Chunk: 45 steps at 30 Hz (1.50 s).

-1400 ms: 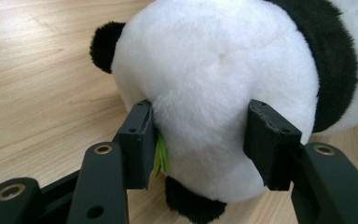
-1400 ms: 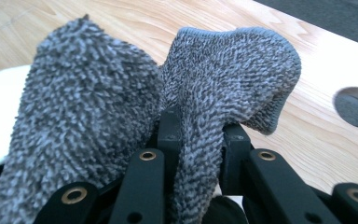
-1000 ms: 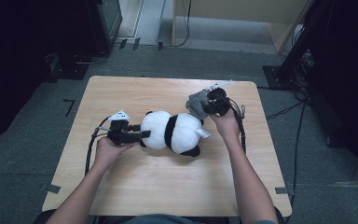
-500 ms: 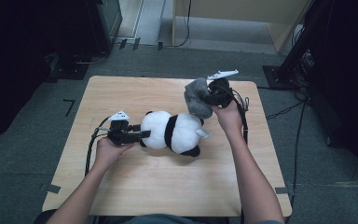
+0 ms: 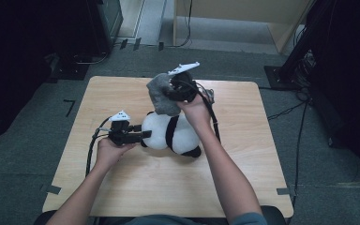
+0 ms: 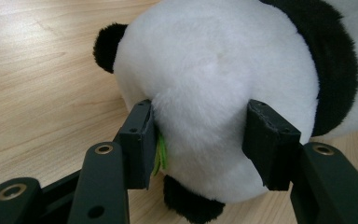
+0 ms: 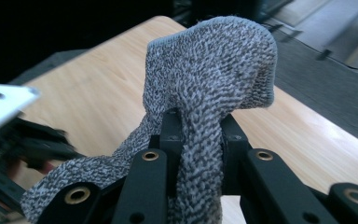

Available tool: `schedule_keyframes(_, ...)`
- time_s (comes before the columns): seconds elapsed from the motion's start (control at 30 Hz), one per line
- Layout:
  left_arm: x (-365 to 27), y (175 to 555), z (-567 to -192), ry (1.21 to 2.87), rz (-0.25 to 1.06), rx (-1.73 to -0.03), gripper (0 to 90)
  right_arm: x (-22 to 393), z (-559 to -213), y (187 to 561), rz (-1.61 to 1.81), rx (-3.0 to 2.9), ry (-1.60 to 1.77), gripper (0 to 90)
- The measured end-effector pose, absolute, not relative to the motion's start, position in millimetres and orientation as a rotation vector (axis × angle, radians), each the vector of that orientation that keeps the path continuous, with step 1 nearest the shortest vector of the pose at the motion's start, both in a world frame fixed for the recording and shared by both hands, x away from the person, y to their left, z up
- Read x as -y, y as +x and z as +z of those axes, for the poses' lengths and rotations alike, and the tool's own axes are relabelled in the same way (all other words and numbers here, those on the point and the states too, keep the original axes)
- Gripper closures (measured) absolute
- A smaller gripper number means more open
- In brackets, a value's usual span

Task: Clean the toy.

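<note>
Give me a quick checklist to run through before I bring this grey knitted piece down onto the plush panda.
1. Right gripper pinching the grey knitted piece: ok, jaws closed on the fabric.
2. Left gripper steadying the plush panda: ok, pads press into the white fur on both sides.
3. Panda resting on the table: ok, lying on its side.
4. Knitted piece lifted free of the panda: cannot tell; in the high view its lower end overlaps the panda.
5. Opening of the knitted piece facing the panda: cannot tell.
</note>
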<state>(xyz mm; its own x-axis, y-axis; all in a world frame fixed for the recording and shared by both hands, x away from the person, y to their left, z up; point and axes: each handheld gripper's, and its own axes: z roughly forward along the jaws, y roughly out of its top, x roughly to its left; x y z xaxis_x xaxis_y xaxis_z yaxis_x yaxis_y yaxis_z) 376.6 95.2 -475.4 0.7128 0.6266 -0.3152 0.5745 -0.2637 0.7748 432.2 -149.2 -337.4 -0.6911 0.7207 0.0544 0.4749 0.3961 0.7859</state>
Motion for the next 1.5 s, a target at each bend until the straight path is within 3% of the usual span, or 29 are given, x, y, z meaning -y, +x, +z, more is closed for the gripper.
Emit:
schedule_keyframes(0.27, -95, 376, -475, 1.952, 0.066, -0.927, 48.0, 106, -367, 431, 1.175, -2.459, 1.020, 77.3)
schedule_keyframes(0.43, -95, 376, -475, 1.955, 0.067, -0.931, 49.6, 104, -387, 432, 1.074, -2.497, 1.030, 77.6)
schedule_keyframes(1.5, -96, 378, -476, 1.938, 0.052, -0.936, 51.0, 218, -401, 419, 1.111, -2.323, 1.277, 78.4)
